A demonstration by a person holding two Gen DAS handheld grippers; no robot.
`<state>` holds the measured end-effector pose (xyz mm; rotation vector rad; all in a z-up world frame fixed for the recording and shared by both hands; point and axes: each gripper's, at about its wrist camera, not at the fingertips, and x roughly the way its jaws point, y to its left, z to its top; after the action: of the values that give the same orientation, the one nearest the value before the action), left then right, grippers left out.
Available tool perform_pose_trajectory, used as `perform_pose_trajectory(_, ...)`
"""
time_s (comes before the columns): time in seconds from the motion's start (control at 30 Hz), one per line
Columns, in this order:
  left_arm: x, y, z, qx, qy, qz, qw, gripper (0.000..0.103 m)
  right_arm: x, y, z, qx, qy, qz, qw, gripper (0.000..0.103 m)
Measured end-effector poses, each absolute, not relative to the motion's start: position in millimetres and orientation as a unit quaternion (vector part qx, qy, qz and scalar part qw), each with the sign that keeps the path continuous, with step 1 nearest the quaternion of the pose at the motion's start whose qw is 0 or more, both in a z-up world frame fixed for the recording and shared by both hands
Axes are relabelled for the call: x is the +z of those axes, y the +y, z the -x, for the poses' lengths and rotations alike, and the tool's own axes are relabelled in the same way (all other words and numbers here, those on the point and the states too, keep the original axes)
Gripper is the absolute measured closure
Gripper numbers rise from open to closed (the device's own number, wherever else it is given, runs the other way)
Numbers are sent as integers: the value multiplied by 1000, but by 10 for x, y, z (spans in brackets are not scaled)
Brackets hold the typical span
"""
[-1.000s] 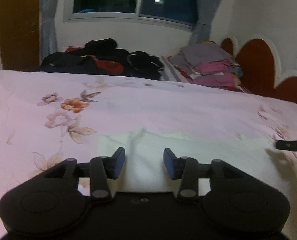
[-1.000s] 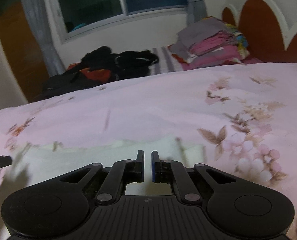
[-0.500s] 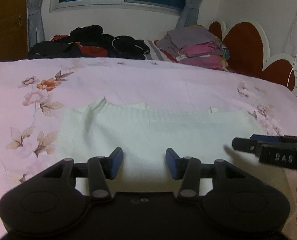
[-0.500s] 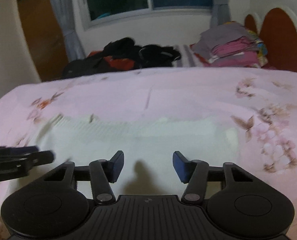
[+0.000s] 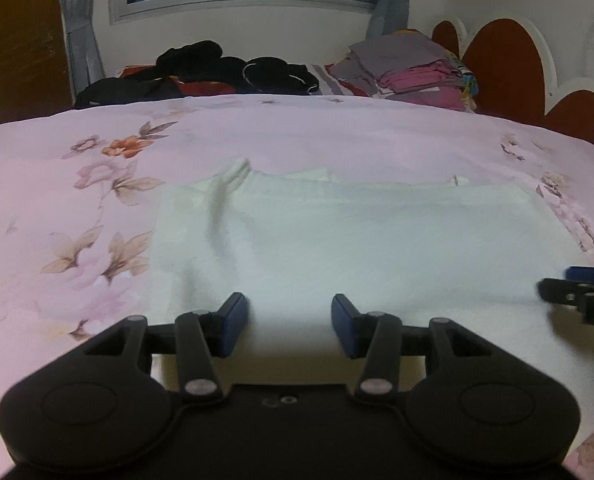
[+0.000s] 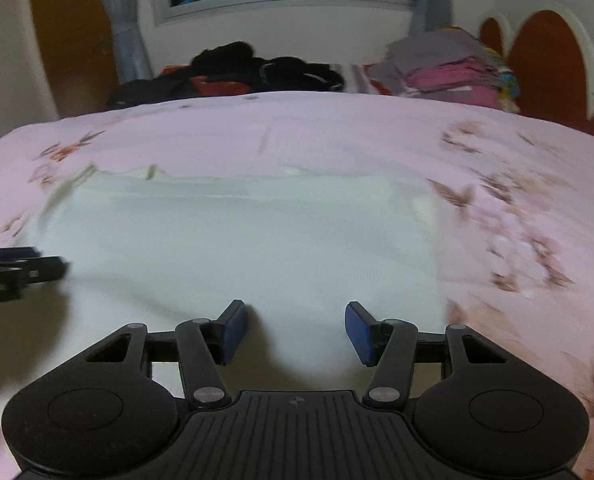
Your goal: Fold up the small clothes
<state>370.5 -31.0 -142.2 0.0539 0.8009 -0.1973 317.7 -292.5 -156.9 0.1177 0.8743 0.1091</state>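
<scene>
A white knit garment (image 5: 357, 236) lies spread flat on the pink floral bedspread (image 5: 77, 200); it also shows in the right wrist view (image 6: 257, 240). My left gripper (image 5: 289, 326) is open and empty, over the garment's near left part. My right gripper (image 6: 295, 330) is open and empty, over its near right part. Each gripper's tip shows at the edge of the other's view: the right one (image 5: 577, 292) and the left one (image 6: 17, 268). A ridge of cloth (image 5: 221, 200) runs down the garment's left side.
A heap of dark clothes (image 5: 217, 72) and a stack of folded grey and pink clothes (image 5: 409, 68) lie at the bed's far side under the window. A red scalloped headboard (image 5: 509, 64) stands at the right.
Both grippers have pulled back and up from the garment's far edge to its near edge. The right gripper, shut a second ago, has opened. The garment now lies spread out.
</scene>
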Motion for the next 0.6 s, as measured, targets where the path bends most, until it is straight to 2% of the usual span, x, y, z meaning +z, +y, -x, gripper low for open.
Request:
perform_pose_trajectory(0.27,-1252,-321,-3359,-96,384,-18,918,55,-1365,-2841,-2855,76,396,-64,913,48)
perform_pose_trajectory(0.43,-1442,-410,-3246,-95,412,-22,906,55,-1487,-2628,-2811,94,421,-48,901,48)
perform_pose_trajectory(0.6,-1486,-289,-3153,-84,409,-19,908,55,-1601,-2816,-2685,78,429,-50,898,48)
